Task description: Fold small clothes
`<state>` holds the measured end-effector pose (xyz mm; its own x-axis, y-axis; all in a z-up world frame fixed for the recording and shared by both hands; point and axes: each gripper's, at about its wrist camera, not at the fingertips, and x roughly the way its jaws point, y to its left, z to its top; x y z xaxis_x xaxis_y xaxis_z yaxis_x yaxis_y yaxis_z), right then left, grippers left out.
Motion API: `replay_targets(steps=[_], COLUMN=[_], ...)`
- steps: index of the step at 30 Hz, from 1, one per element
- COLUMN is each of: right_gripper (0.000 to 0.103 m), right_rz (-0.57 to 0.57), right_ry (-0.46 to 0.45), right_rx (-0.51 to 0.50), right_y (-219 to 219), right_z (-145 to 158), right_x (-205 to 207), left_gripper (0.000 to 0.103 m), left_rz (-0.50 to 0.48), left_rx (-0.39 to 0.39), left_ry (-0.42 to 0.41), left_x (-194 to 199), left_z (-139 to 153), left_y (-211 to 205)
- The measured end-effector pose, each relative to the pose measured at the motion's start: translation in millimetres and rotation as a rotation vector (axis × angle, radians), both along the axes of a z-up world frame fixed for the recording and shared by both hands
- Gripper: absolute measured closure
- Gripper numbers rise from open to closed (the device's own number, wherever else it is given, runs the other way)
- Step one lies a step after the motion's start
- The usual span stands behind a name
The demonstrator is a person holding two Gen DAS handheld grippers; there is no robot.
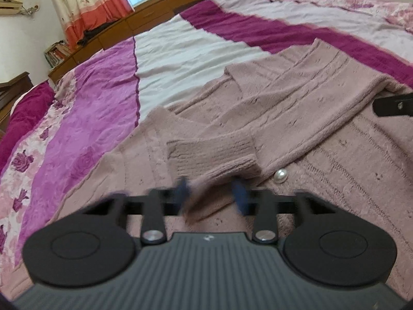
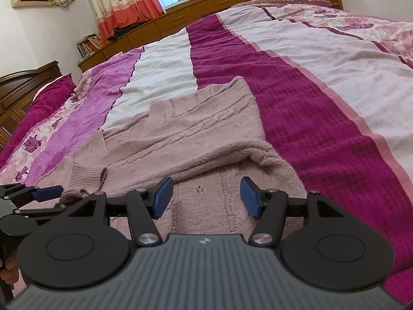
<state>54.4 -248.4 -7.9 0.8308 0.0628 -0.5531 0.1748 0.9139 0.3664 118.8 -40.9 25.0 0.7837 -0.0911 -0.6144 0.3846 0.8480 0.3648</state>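
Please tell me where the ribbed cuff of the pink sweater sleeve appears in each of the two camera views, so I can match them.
Left wrist view: the ribbed cuff lies low in the centre, just beyond the left gripper, beside a pearl button.
Right wrist view: the same cuff sits at lower left, next to the left gripper's blue pad.
Shared landmark: the orange-hemmed curtain at upper left.

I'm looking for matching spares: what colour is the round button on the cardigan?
Pearly white, glossy. The button shows best in the left wrist view, on the dusty-pink cardigan.
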Motion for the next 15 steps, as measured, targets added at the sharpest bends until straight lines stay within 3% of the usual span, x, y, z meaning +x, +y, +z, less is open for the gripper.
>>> replay_targets(steps=[5,11,15], right_gripper=[0.037,0.037,0.037], right_rz=[0.004,0.004,0.007], right_ry=[0.001,0.001,0.002], right_rx=[-0.009,-0.011,-0.019], right_y=[-2,-2,-2], right_z=[-1,-2,-4], right_x=[1,1,2], left_gripper=[0.094,0.094,0.092], left_rz=[0.069,0.313,0.42], left_rx=[-0.081,-0.247,-0.307], left_ry=[-0.001,-0.029,-0.012], left_x=[2,7,8], left_z=[6,20,18], left_y=[11,49,74])
